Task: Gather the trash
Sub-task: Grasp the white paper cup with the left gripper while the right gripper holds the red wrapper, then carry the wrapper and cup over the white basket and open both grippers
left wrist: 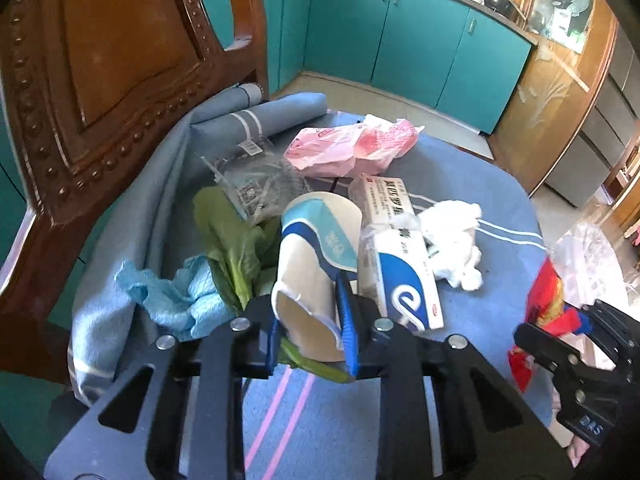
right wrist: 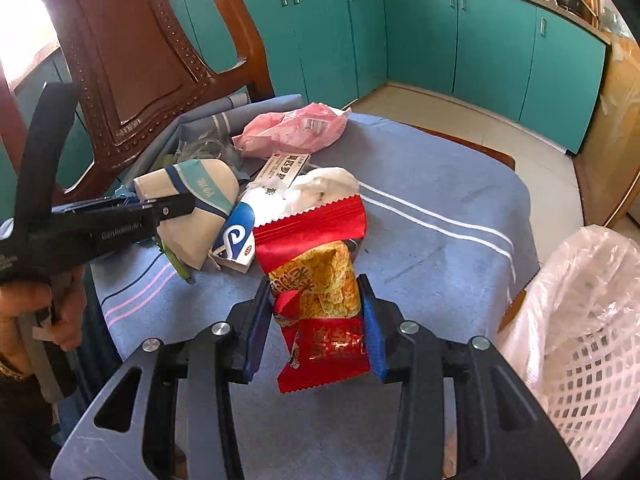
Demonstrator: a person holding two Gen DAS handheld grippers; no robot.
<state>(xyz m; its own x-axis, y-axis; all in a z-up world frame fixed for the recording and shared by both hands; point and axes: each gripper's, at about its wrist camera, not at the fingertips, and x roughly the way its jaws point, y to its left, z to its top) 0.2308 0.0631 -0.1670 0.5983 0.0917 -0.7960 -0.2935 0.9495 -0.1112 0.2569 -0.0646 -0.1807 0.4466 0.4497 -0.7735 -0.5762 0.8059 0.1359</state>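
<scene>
Left gripper [left wrist: 312,334] and right gripper [right wrist: 316,324], jaws clamped, angled downward.

A crushed paper cup [left wrist: 316,264] and a red snack wrapper [right wrist: 320,300] are each pinched above the littered blue cloth [right wrist: 420,216].

right claw body [left wrist: 588,426]: "D4S" | left claw arm [right wrist: 120,234]: "GenRobot.AI"

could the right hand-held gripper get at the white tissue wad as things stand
Probably not yet. The right hand-held gripper is shut on the red snack packet, so its jaws are full. The white tissue wad lies uncovered on the blue cloth, just beyond the packet.
</scene>
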